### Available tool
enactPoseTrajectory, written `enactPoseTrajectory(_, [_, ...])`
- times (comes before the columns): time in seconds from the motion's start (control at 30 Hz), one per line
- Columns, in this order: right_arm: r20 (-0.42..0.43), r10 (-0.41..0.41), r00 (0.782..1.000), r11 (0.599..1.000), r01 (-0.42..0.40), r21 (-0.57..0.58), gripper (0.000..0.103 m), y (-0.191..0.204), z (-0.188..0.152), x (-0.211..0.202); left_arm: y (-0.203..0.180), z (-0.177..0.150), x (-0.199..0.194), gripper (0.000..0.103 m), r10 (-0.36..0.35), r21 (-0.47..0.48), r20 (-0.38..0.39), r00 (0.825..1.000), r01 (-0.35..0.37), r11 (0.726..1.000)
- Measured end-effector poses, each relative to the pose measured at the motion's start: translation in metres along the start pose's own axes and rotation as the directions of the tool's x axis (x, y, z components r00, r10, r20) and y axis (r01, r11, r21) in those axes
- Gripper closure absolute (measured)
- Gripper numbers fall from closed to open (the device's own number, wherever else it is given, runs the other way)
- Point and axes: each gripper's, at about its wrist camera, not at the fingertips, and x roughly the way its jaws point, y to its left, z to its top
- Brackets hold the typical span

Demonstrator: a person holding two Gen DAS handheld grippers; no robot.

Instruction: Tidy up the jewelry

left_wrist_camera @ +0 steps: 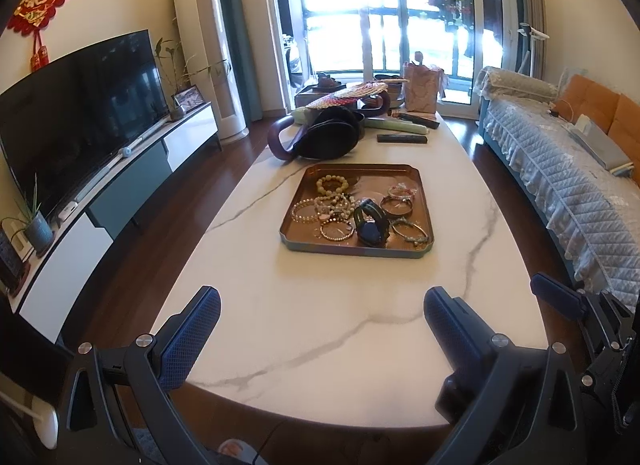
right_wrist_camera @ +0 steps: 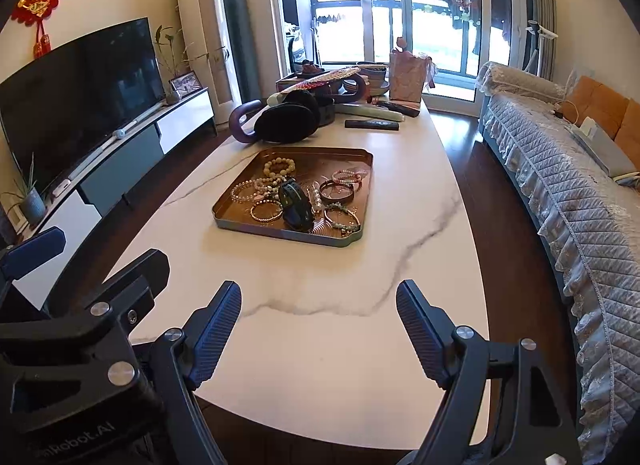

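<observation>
Left wrist view shows the left gripper (left_wrist_camera: 322, 317) held over the near end of the marble table (left_wrist_camera: 320, 345), its fingers spread wide with nothing between them; the right gripper (right_wrist_camera: 319, 313) is likewise parted and empty, with the tray (left_wrist_camera: 288, 221) well ahead of both. Risks, as judged: the jewelry lies crowded, so closing on one piece may drag a neighbour out with it. At the left, the pale bead bracelet (left_wrist_camera: 333, 183) and the pearl strands (left_wrist_camera: 316, 209) touch or overlap, and thin strands could slip between the fingers. In the middle, the dark watch (left_wrist_camera: 372, 225) stands on its band and looks likely to topple if nudged. At the right, the metal bangle (left_wrist_camera: 396, 205) and the thin wire bangle (left_wrist_camera: 412, 233) lie flat against the tray floor, hard to pinch without scraping or shifting the tray. Condition of the jewelry: all pieces are inside the copper-coloured tray, unsorted, bunched toward its near half; the far half is mostly bare.
</observation>
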Motion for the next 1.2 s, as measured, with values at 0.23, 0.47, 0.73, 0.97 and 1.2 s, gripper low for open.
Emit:
enactPoseTrajectory(0.23, [-0.021,0.009,1.000,1.000,-0.009,-0.009,0.026,0.000,0.001,0.011,0.000,0.002,0.012,0.002,0.009,0.012,-0.012,1.000,-0.009,1.000])
enactPoseTrajectory(0.47, [-0.031,0.006,1.000,1.000,-0.006,-0.011,0.026,-0.001,0.000,0.016,-0.002,0.002,0.015,0.002,0.010,0.018,-0.013,1.000,-0.009,1.000])
enactPoseTrajectory(0.73, [-0.031,0.007,0.999,1.000,-0.008,-0.009,0.026,-0.001,0.000,0.016,-0.003,0.002,0.016,0.002,0.016,0.024,-0.006,1.000,-0.016,1.000])
enactPoseTrajectory(0.97, [-0.027,-0.001,1.000,1.000,0.000,-0.015,0.026,0.000,-0.001,0.018,-0.004,0.001,0.019,0.002,0.025,0.040,0.006,1.000,-0.025,0.999])
enactPoseTrajectory(1.2, [-0.027,-0.001,1.000,1.000,0.001,-0.014,0.026,0.000,-0.001,0.019,-0.004,0.000,0.019,0.002,0.026,0.041,0.006,1.000,-0.026,0.999])
